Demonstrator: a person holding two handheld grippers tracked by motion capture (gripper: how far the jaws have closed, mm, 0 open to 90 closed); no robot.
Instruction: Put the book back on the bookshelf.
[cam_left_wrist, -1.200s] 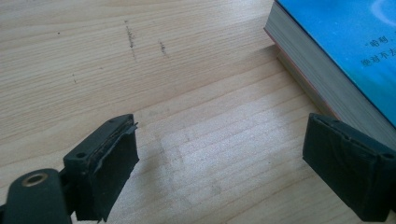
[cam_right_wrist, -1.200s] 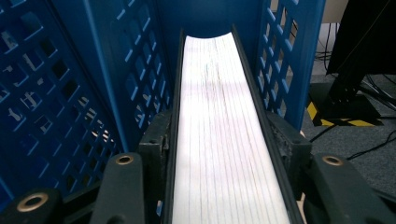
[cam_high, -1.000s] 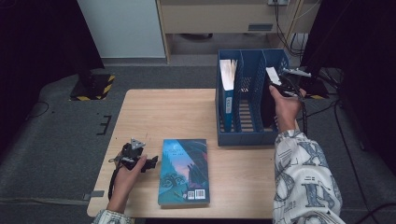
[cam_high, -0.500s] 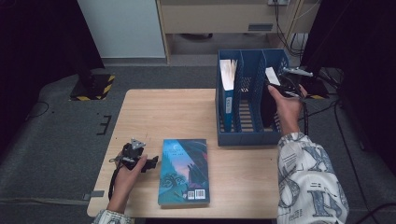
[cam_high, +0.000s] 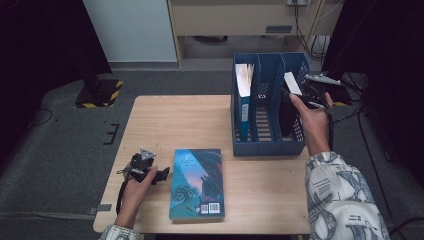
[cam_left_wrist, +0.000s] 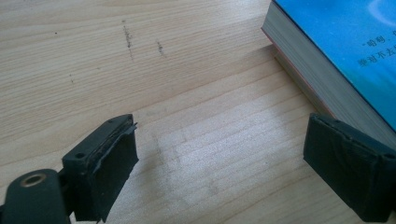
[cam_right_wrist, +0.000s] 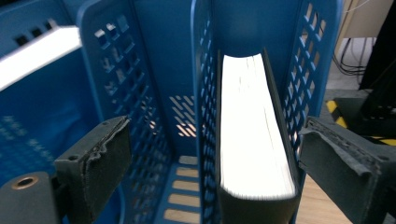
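Observation:
A blue three-slot file rack stands on the wooden table's right half. A dark-covered book stands upright in its right slot, white page edges facing up. My right gripper hovers just over that book; its jaws have just been opening and now stand wide on either side of the book, the pads clear of it. A blue book lies flat near the front edge. My left gripper rests open beside that book's left edge, nothing between its jaws.
Another blue-covered book stands in the rack's left slot, its pages bright. The middle slot holds nothing. Cables and a cabinet lie on the floor beyond the table; a yellow-black striped base sits at the far left.
The right gripper's jaws have spread apart off the dark book and the hand has lifted slightly. The book stays standing in the right slot. The left hand has not moved.

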